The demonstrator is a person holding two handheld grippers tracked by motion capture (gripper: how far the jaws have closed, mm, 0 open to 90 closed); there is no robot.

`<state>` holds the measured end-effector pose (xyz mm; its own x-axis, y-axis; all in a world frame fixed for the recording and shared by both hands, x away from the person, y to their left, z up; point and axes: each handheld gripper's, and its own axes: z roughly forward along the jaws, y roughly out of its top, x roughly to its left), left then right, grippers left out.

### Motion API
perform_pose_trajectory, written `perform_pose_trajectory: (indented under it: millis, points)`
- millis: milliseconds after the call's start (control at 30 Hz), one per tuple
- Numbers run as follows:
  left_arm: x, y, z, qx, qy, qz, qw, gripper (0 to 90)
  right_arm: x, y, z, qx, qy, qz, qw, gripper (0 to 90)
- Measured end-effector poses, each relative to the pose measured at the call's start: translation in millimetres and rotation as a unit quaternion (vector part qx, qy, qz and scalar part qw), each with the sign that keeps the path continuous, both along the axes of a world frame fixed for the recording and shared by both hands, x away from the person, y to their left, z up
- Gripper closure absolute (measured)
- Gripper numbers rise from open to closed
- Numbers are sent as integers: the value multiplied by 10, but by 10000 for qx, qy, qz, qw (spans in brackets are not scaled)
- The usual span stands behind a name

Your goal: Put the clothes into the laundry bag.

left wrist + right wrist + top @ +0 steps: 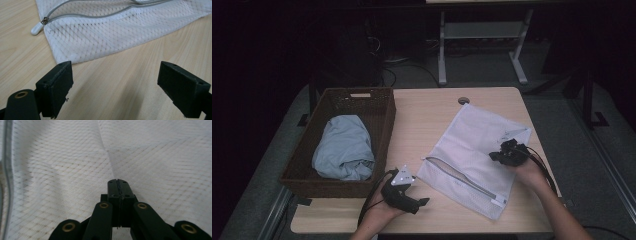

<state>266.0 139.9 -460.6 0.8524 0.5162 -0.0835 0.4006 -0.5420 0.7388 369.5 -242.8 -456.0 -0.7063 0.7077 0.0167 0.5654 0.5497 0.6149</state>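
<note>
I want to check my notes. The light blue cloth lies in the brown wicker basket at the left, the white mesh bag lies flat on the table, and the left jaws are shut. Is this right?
Not quite. The left gripper has its jaws open, standing wide apart over bare table just short of the white mesh bag, as the left gripper view shows. The light blue cloth does lie in the brown wicker basket.

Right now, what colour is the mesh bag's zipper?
Grey zipper on the white mesh laundry bag; clearest in left gripper view.
</note>
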Motion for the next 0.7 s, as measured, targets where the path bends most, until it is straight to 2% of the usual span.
perform_pose_trajectory:
  millis: [100, 133, 267, 533, 700]
  points:
    - [5, 3, -3, -6, 7, 9, 10000, 125, 35, 34, -17, -37, -12, 0, 10000, 887]
    - [6, 4, -3, -8, 5, 12, 10000, 125, 67, 67, -46, -189, -21, 3, 9998, 890]
    - [5, 7, -3, -10, 6, 12, 10000, 125, 93, 79, -59, -229, -111, -51, 9997, 892]
    - [2, -1, -6, -8, 22, 8, 10000, 125, 187, -15, -80, -251, -260, -441, 9984, 893]
    - [5, -4, -10, 11, 31, -12, 10000, 125, 220, -160, -85, -299, -299, -716, 9965, 893]
